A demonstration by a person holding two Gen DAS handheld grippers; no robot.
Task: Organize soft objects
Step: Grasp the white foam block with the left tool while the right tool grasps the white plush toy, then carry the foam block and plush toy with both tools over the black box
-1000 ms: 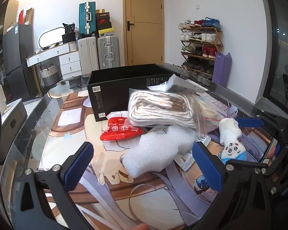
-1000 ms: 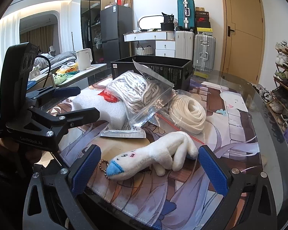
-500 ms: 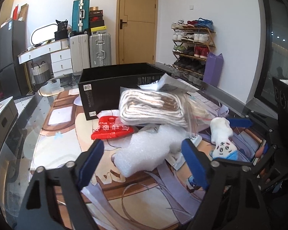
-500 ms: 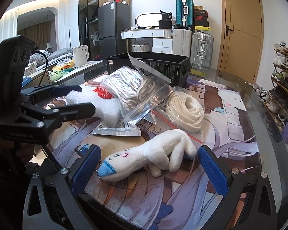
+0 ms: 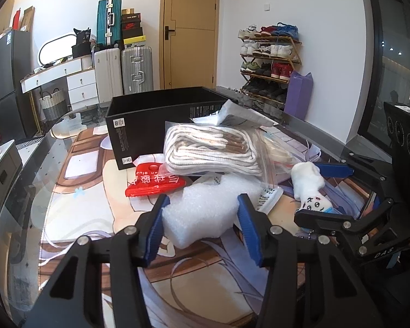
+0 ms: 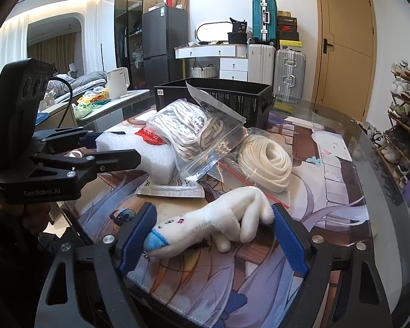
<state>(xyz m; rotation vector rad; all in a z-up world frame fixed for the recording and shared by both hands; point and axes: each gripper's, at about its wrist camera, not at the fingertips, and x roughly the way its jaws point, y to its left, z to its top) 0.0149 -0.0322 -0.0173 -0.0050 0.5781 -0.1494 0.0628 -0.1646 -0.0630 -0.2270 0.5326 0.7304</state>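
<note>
A white foam block (image 5: 207,213) lies on the printed mat, and it also shows in the right wrist view (image 6: 139,153). My left gripper (image 5: 202,210) is open with its blue pads on either side of the block's near end. A white plush toy (image 6: 218,224) with a blue snout lies on the mat; it also shows in the left wrist view (image 5: 311,186). My right gripper (image 6: 213,224) is open around the plush. A bag of white cord (image 5: 213,147) and a coil of white rope (image 6: 268,161) lie behind, before a black box (image 5: 155,114).
A red packet (image 5: 153,183) lies left of the foam. A flat printed pouch (image 6: 172,188) sits under the foam's edge. The glass table's rim (image 6: 380,180) curves along the right. A kettle (image 6: 119,82) stands on a side table at the left.
My left gripper moved forward and narrowed, so its pads now flank the foam block. My right gripper advanced and narrowed around the plush toy, whose tail end now meets the right pad.
</note>
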